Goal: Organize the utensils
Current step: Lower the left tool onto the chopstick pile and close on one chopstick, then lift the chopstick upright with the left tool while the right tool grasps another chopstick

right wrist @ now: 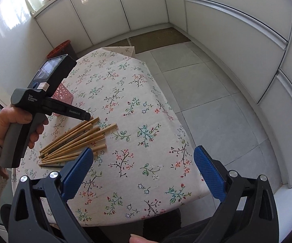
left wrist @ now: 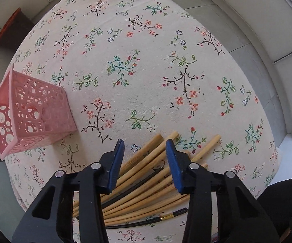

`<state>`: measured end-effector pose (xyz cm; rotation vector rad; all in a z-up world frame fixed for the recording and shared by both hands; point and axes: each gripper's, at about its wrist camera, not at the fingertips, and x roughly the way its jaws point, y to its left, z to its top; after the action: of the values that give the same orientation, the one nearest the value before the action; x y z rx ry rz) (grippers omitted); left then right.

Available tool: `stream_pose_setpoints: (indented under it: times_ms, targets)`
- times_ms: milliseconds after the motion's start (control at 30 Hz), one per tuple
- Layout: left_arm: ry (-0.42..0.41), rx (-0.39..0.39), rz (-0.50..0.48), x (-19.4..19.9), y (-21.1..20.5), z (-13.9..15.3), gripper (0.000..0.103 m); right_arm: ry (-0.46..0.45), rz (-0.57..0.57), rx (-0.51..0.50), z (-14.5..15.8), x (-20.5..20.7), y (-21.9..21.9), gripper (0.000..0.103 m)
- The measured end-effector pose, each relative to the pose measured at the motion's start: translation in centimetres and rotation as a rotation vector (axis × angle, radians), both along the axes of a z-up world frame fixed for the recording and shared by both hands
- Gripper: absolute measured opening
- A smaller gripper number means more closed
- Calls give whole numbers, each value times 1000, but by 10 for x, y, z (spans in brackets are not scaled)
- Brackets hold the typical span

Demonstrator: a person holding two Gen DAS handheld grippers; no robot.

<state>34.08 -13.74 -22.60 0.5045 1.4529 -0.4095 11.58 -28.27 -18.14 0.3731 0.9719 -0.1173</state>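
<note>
the job looks barely begun. all the chopsticks (left wrist: 146,184) lie in one loose, fanned heap on the table (left wrist: 146,60), on its flowered cloth, and none stands in the pink holder (left wrist: 32,111). most of them are pale bamboo, with a couple of black ones mixed in, one of which has a gold band. the holder, a square box with cut-out walls, sits at the table's left edge in the left wrist view, near the heap but apart from it, and as far as its inside shows it holds nothing.

the left tool (left wrist: 145,147) points down over the thick ends of the heap. its blue pads stand partly apart, straddling several sticks, and nothing shows them pressing on any stick, so i judge that it grips nothing yet. in the right wrist view the person's hand (right wrist: 18,121) holds this tool by its handle above the pile.

the right tool (right wrist: 143,158) hangs wide open over bare cloth, to the right of the heap and clear of it, holding nothing.

what is left, by my reading, is nearly everything: gather the sticks, lift them, and stand them in the holder. a splayed bundle may slip or shed sticks on the way.
</note>
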Motion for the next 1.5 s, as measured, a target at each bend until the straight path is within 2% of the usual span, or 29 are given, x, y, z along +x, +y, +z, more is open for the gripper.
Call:
stream_pose_setpoints:
  times_ms: [267,400,567,733,800,867,933,1000,1100,1200,1333,1400,1500]
  targets:
    - [4,22,-46,9,-2,-9,23,4,1,-12,-2,0,1,96]
    - [24,-6,-62,11,-8,-9,22,12,-3,-7,-4,2,0,96]
    - [31,13,-82,10,-8,-16,23,19,-9,-6,-5,2,0,96]
    - [39,-49,-44,15,11,-24,22,41,-39,-26,-9,4,1,96]
    - [6,-71,-24,12,18,-22,19,69,-73,11,-13,6,-4,96]
    - [-50,-84,5,7,26,-20,15,131,-112,93,-27,11,-10,96]
    - [-109,-128,18,-6,39,-16,7,213,-180,168,-42,17,-14,94]
    - [-151,-186,45,-18,54,-3,7,263,-220,242,-55,28,-14,89]
    - [-264,-237,66,-40,79,24,6,295,-220,227,-61,56,4,80]
    - [-308,-329,113,-62,108,51,6,345,-217,267,-66,73,27,73]
    - [-332,-488,142,-91,151,85,6,427,-191,335,-77,72,58,64]
    - [-353,-540,151,-106,164,97,6,487,-221,422,-89,69,67,59]
    - [-381,-604,173,-115,179,113,6,529,-302,462,-99,69,74,52]
